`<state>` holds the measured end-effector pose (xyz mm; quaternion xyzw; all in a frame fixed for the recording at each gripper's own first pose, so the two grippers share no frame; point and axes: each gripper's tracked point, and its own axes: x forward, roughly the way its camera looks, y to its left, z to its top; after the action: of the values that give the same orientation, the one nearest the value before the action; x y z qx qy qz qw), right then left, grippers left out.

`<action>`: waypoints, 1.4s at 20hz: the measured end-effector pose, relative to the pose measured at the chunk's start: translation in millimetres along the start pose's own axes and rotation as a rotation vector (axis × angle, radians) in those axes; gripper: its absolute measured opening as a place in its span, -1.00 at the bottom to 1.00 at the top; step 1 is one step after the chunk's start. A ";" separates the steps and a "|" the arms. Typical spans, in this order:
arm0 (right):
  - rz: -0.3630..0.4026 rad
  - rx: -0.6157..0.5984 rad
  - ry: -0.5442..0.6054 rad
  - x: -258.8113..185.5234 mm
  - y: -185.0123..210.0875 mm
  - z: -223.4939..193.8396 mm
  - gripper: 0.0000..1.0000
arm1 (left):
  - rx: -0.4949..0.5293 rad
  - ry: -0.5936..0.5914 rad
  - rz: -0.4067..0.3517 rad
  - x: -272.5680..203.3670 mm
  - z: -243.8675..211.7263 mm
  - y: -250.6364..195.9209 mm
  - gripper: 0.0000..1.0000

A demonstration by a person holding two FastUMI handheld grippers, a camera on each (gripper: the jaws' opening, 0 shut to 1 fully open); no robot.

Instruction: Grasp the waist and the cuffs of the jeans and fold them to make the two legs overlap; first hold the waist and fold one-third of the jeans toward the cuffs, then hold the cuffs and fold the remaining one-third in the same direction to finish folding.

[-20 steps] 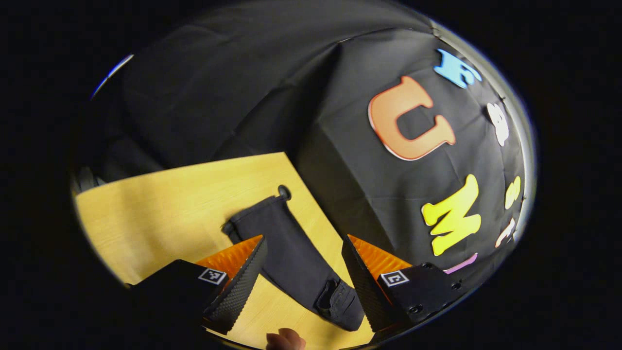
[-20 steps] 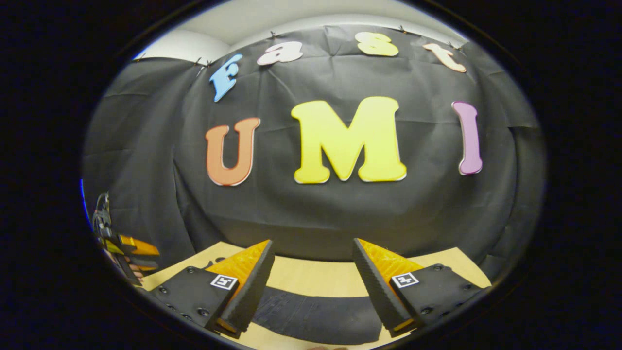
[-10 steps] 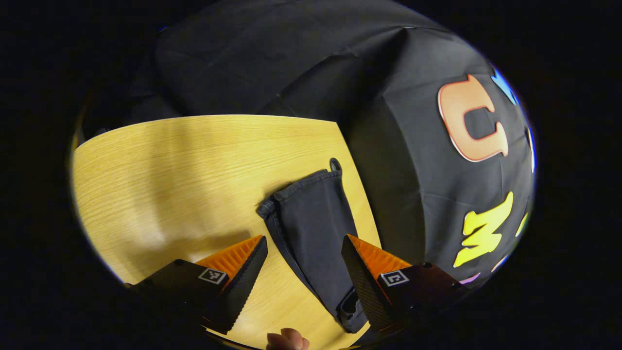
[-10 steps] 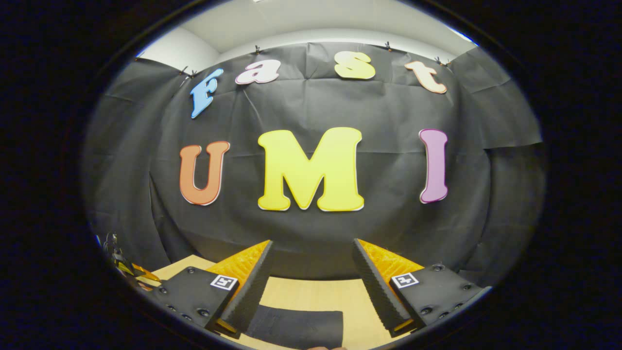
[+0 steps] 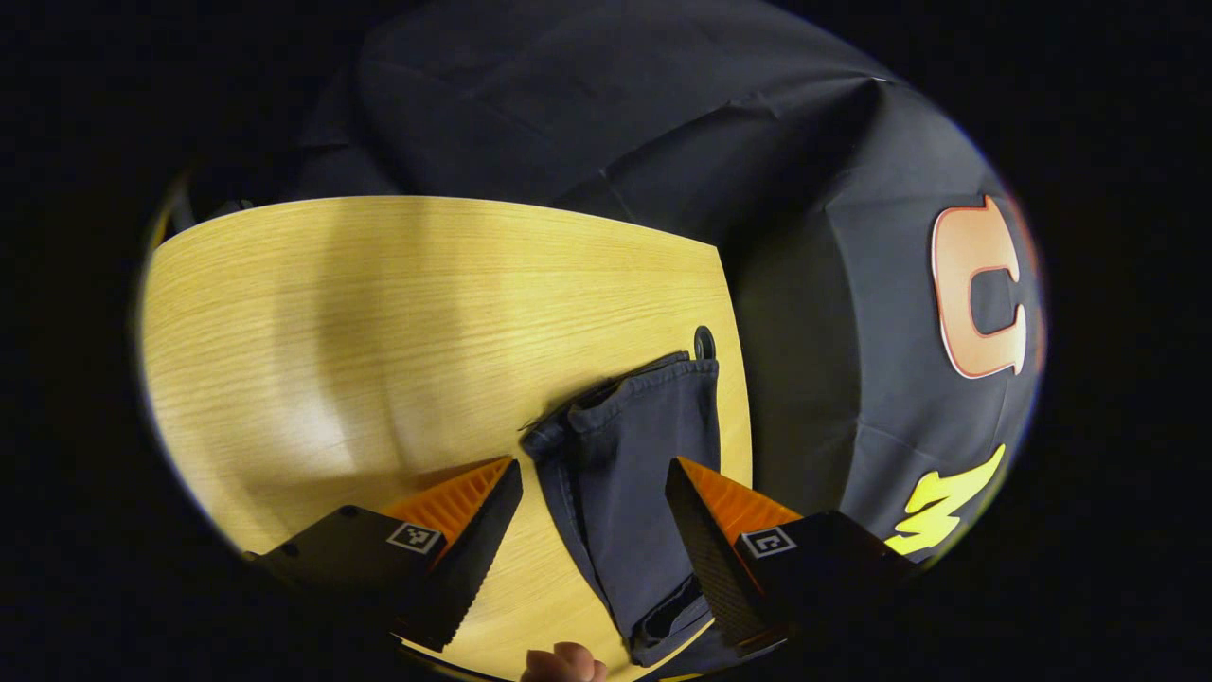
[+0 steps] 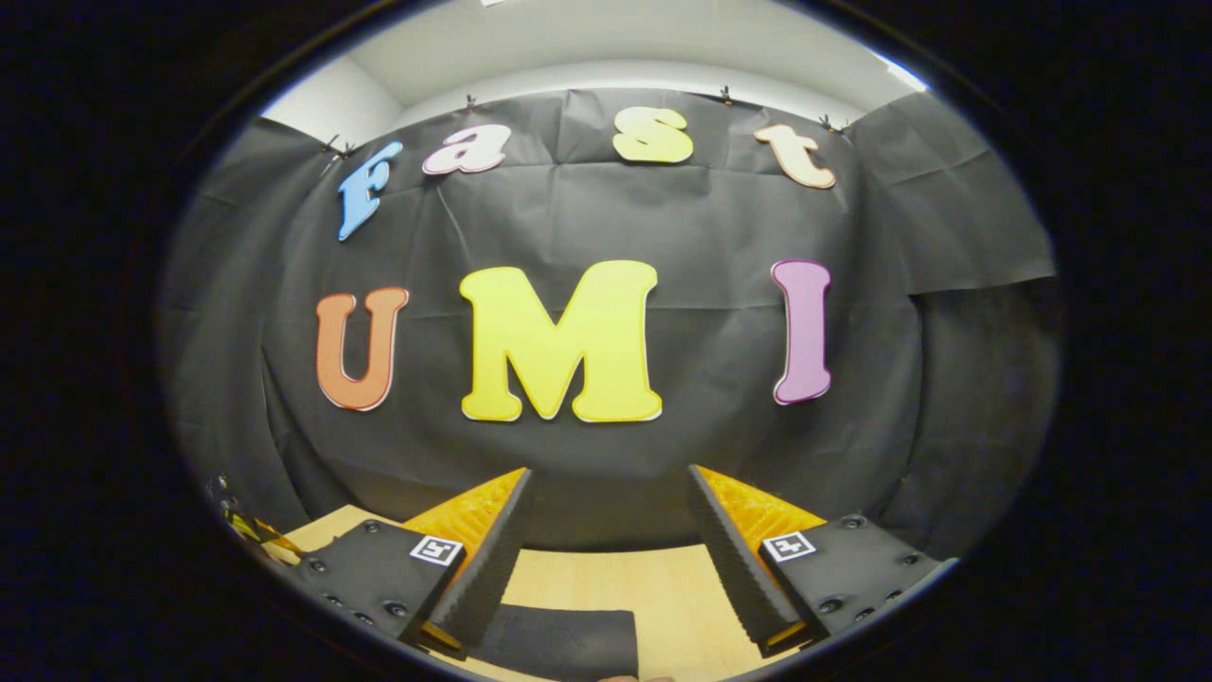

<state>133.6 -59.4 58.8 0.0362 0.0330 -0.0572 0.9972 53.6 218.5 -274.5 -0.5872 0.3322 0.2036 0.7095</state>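
Both sets of jaws stand released and empty, the left gripper (image 5: 592,516) poised above the dark jeans (image 5: 634,483) lying right of centre on the wooden counter (image 5: 379,313), probably lining up a grasp, while the right gripper (image 6: 606,549) sees only a cut-off strip of denim at the bottom edge.

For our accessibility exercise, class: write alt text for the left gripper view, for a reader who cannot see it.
Dark jeans lie flat along the right edge of a light wooden table, their cuffs at the far end. The left gripper hovers above them, its orange-and-black fingers spread wide apart and holding nothing. Black cloth hangs behind the table, and a fingertip peeks in at the bottom.
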 end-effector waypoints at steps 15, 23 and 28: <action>-0.045 0.053 0.034 2.4 -29.5 -5.2 0.89 | -0.013 -0.008 0.072 32.1 5.2 5.6 -0.44; -0.058 0.034 0.029 1.4 -41.4 1.9 0.88 | 0.081 -0.056 0.059 29.5 6.0 -2.6 -0.89; -0.056 0.045 0.032 -1.5 -50.1 6.1 0.87 | 0.269 -0.123 -0.039 -10.6 6.8 -51.8 -0.89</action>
<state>126.6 -109.3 61.5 0.0585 0.0486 -0.0854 0.9934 82.9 214.3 -230.2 -0.4795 0.3008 0.1792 0.8047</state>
